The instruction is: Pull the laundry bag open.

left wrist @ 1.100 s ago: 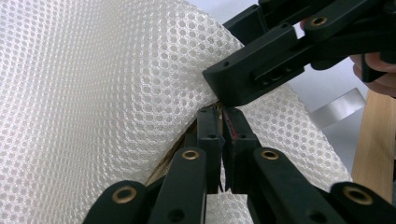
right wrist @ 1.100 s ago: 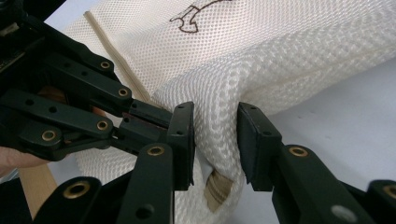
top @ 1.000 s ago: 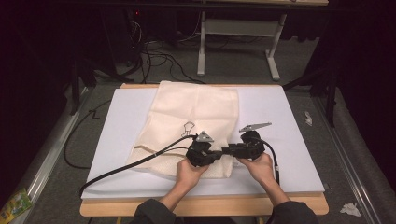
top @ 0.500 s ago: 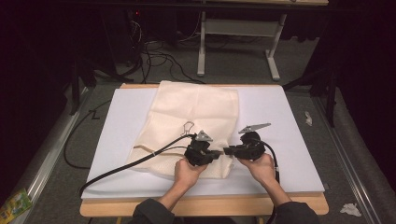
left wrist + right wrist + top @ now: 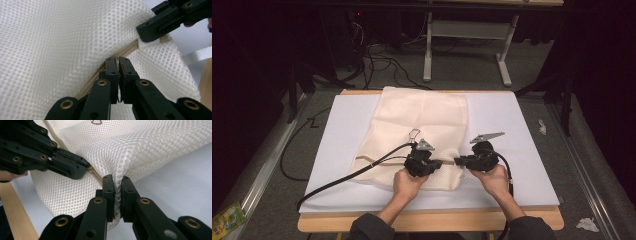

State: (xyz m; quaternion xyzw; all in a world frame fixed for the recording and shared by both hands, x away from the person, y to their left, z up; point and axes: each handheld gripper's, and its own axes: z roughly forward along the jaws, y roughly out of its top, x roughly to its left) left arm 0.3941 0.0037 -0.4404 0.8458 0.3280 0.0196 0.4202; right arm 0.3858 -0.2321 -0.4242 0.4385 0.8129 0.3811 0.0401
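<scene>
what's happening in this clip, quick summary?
A person works a cream mesh bag lying on a white sheet on the table, with one tool in each hand. The left tool is shut on the bag along its zipper seam. The right tool has just been closing and now pinches a fold of mesh at the bag's edge, a little way along the same seam. Both hands sit near the bag's near end; the bag looks bunched up between the two grips.

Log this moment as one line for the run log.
left gripper: shut on mesh bag zipper seam | right gripper: just closed on mesh bag edge | bag: on white mat
</scene>
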